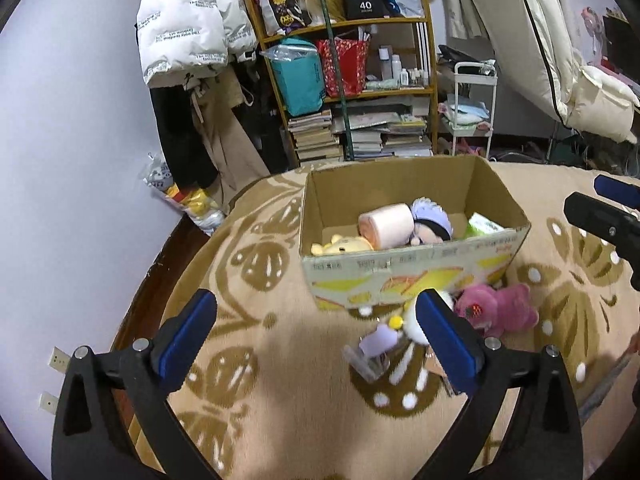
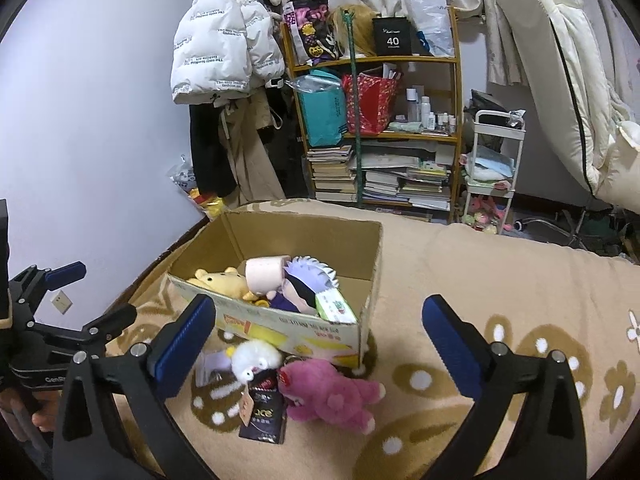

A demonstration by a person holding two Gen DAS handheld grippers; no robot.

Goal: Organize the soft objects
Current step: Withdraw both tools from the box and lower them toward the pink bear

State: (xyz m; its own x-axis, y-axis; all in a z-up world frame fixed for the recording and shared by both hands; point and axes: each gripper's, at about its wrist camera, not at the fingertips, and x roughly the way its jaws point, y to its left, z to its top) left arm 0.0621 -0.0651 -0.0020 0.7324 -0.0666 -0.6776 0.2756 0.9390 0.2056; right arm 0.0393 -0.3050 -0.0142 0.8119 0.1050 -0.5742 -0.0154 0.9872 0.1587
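Half the white plush (image 1: pixel 416 322) (beside the box (image 1: pixel 412 268)) hides behind left gripper (image 1: pixel 316 320).

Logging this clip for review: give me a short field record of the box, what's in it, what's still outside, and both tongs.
container: cardboard box on patterned blanket
inside box: yellow plush, pink roll, purple-haired doll, green tissue pack
outside box: pink plush, white plush
left tongs: open, empty
right tongs: open, empty

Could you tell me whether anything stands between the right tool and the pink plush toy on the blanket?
Nothing visible does. The right tool is open above the pink plush toy, which lies in front of the cardboard box, beside a white plush.
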